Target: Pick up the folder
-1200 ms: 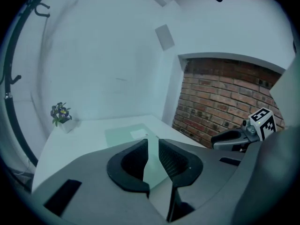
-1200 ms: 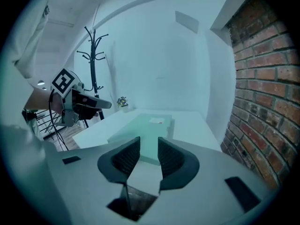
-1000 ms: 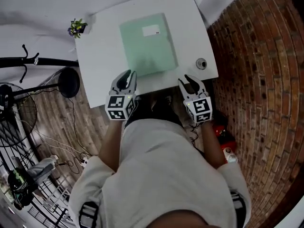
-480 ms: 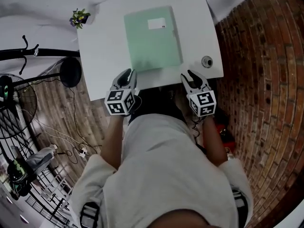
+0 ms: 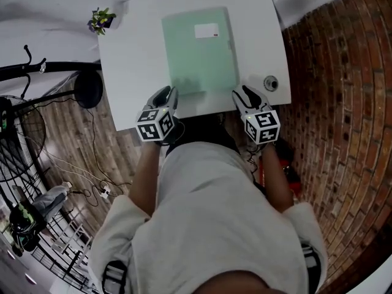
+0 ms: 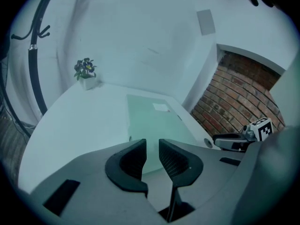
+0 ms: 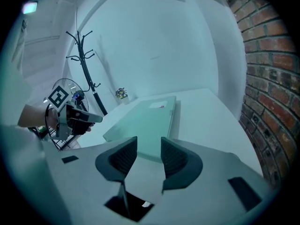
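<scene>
Folder [image 5: 199, 57] flat on table [image 5: 131, 60] | my left tool [image 5: 164, 95] narrowly spread, right tool [image 5: 243, 94] just opening wider, both empty | risk: I shove its thin edge away.

A white tabletop [image 5: 125, 54] stands in a corner where a plain white wall [image 6: 140, 36] meets a red brick wall [image 5: 343, 90]. The floor [image 5: 79, 158] beside it is wood plank. A black coat stand [image 6: 32, 64] rises near the tabletop's far left corner, where a small potted plant [image 5: 100, 21] sits. A fan [image 5: 8, 141] stands further off. A ceiling light [image 7: 29, 7] glows overhead.
</scene>
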`<state>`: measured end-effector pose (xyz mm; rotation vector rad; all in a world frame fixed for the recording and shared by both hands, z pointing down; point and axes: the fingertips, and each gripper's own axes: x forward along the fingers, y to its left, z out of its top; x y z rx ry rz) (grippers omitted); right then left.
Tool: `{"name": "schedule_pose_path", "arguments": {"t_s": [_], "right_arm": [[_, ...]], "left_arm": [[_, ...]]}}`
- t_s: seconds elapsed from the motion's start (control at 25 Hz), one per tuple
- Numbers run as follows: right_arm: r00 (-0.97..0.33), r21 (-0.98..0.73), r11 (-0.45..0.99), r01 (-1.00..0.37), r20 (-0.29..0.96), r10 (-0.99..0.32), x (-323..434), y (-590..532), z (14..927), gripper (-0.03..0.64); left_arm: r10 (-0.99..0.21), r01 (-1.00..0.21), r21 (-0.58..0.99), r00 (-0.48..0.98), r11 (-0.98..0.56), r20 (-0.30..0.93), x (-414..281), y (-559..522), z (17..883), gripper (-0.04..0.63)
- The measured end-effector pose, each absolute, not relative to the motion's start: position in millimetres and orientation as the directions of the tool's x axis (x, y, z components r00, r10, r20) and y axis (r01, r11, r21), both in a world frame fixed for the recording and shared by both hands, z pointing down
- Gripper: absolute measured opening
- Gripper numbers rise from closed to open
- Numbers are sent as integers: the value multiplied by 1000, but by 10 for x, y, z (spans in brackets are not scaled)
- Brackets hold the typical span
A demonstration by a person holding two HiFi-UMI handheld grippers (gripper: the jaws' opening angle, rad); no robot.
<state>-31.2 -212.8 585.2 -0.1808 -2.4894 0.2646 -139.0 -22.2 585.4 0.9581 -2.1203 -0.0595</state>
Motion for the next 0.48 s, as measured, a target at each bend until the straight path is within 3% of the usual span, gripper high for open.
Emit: {"name": "schedule_pose_path", "arguments": {"t_s": [0.48], "right_arm": [[-758,-311,950,7,618,208,-645,-2263,6045,169]], "left_arm": [[-640,-579,400,-296,710,709,-1587,-318,6165,140]]}}
